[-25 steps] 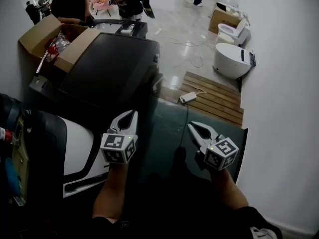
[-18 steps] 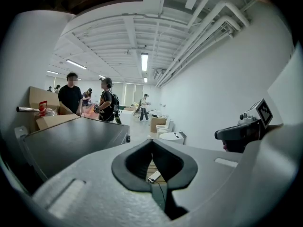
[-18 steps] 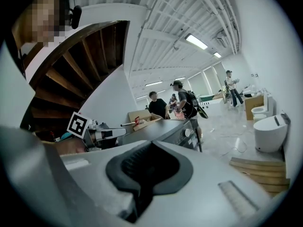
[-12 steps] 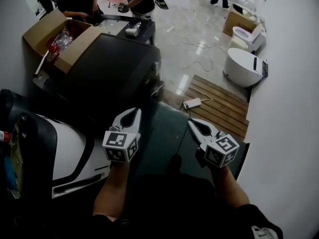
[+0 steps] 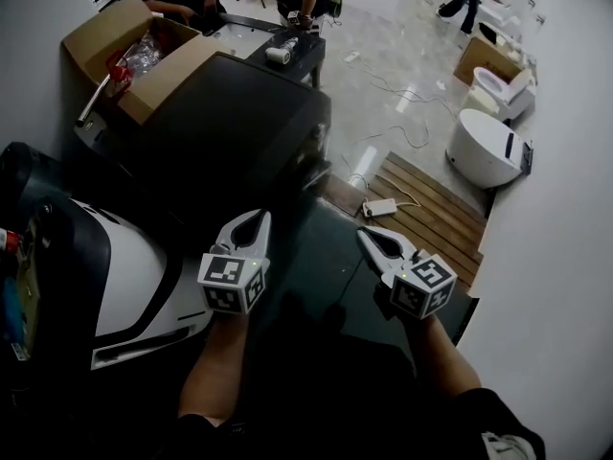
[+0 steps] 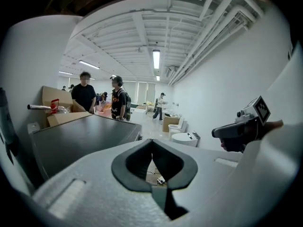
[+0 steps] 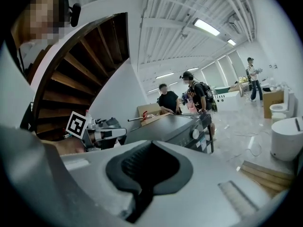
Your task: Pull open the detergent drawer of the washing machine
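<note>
The dark washing machine [image 5: 239, 123] stands ahead of me, its front panel [image 5: 314, 151] facing right in the head view. The right gripper view shows that panel with a round knob [image 7: 195, 134]; I cannot pick out the detergent drawer itself. My left gripper [image 5: 251, 220] hovers short of the machine's near corner, shut with nothing between the jaws [image 6: 152, 141]. My right gripper [image 5: 367, 236] is level with it to the right, over the dark floor, also shut and empty [image 7: 150, 143]. Neither touches the machine.
An open cardboard box [image 5: 134, 51] sits behind the machine's top. A white and black appliance [image 5: 124, 276] stands at my left. To the right lie a wooden slat platform [image 5: 421, 209], a power strip [image 5: 380, 207], cables and toilets [image 5: 488, 147]. People stand at the back [image 6: 85, 96].
Both grippers have moved forward toward the washing machine, which now sits lower and closer in the head view. Their jaws have stayed shut.
</note>
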`<control>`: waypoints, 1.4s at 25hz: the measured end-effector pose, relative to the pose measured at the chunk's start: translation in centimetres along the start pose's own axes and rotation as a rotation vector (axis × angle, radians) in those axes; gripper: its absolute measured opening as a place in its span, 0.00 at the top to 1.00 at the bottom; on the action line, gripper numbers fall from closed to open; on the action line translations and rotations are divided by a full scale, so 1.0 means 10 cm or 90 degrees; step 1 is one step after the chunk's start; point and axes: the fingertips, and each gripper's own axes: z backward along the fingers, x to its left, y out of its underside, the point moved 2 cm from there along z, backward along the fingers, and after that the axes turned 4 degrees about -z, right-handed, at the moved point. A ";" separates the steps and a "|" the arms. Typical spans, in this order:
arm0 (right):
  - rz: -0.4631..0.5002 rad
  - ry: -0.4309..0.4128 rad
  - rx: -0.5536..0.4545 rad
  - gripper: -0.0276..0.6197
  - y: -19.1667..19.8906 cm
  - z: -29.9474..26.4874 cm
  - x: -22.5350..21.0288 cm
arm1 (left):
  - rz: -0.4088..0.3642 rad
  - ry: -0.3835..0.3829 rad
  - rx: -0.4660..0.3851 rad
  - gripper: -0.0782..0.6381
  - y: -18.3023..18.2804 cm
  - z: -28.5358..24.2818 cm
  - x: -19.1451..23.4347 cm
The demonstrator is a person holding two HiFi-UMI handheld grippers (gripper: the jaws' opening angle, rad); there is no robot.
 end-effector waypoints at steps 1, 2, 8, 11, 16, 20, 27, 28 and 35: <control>0.005 -0.008 0.004 0.95 -0.03 -0.11 0.05 | 0.003 -0.007 0.000 0.88 0.01 0.02 0.10; 0.010 -0.016 0.007 0.95 -0.07 -0.22 0.12 | 0.006 -0.014 -0.001 0.88 0.01 0.04 0.20; 0.053 -0.059 0.035 0.95 -0.28 -0.86 0.51 | 0.029 -0.053 -0.015 0.88 0.00 0.22 0.86; 0.067 -0.078 0.045 0.95 -0.33 -1.16 0.68 | 0.041 -0.072 -0.016 0.88 0.06 0.34 1.16; 0.090 -0.128 0.086 0.95 -0.30 -1.62 0.88 | 0.067 -0.119 0.011 0.88 0.29 0.48 1.53; 0.101 -0.189 0.125 0.95 -0.31 -1.96 0.94 | 0.112 -0.164 0.011 0.88 0.42 0.55 1.69; 0.123 -0.310 0.192 0.95 -0.41 -2.34 0.66 | 0.155 -0.244 0.038 0.87 0.46 0.33 1.61; 0.126 -0.326 0.201 0.95 -0.42 -2.35 0.60 | 0.160 -0.256 0.041 0.87 0.46 0.28 1.57; 0.127 -0.425 0.252 0.95 -0.43 -2.19 0.15 | 0.174 -0.342 0.071 0.83 0.43 0.06 1.15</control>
